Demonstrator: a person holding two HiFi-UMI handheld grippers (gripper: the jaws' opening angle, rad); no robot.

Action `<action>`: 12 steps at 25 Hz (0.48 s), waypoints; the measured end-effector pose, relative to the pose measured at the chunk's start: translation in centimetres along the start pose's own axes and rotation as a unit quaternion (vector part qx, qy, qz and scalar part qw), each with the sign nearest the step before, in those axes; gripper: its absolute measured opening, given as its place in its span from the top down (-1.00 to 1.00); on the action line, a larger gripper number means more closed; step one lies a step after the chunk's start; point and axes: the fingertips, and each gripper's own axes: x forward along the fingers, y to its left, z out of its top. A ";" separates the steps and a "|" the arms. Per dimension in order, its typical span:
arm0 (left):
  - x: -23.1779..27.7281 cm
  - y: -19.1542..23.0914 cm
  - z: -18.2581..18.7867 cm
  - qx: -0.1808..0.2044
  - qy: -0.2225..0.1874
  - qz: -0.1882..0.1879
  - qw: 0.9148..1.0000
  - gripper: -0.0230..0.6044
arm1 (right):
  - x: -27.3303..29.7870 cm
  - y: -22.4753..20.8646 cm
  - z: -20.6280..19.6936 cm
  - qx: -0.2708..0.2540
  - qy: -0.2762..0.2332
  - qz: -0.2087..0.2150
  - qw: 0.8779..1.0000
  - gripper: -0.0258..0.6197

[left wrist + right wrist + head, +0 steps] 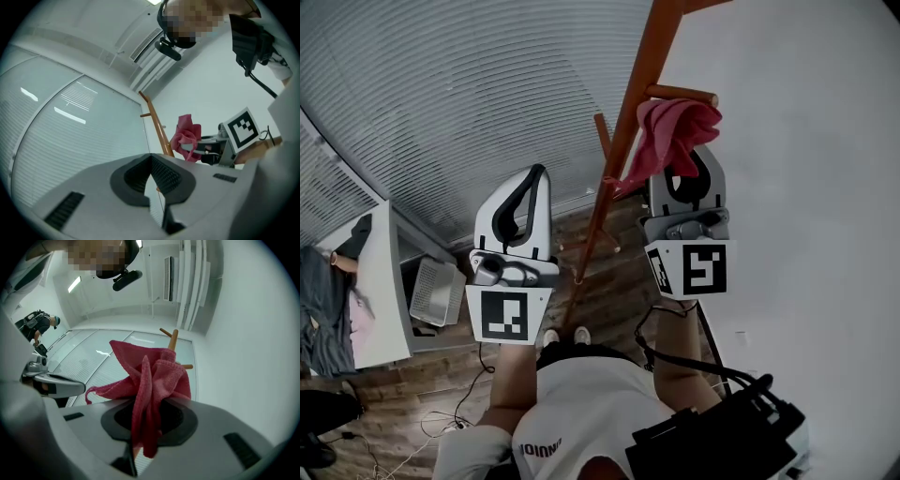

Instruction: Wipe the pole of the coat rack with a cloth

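Observation:
The coat rack's orange-brown pole slants from top centre down to the wooden floor, with short pegs near its top. A pink cloth is bunched in my right gripper, which is shut on it just right of the pole, under a peg. The cloth's edge hangs against the pole. In the right gripper view the cloth spills out of the jaws and hides most of the pole. My left gripper is held left of the pole, shut and empty. The left gripper view shows the pole and cloth ahead.
Window blinds fill the left side and a white wall the right. A white desk with a box beside it stands at the lower left. Cables lie on the floor. The person's shoes are by the pole's base.

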 end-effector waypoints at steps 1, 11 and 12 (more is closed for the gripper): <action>0.2 0.2 -0.1 0.000 -0.001 0.000 1.000 0.93 | 0.2 -0.1 -0.3 0.000 0.001 -0.001 1.000 0.66; 1.1 0.9 -1.0 0.004 0.006 -0.016 1.000 0.93 | 1.0 -0.1 -2.1 0.004 0.025 -0.013 1.000 0.66; 1.2 0.8 -1.1 0.006 0.009 -0.018 1.000 0.93 | 0.9 -0.2 -2.2 0.006 0.026 -0.014 1.000 0.66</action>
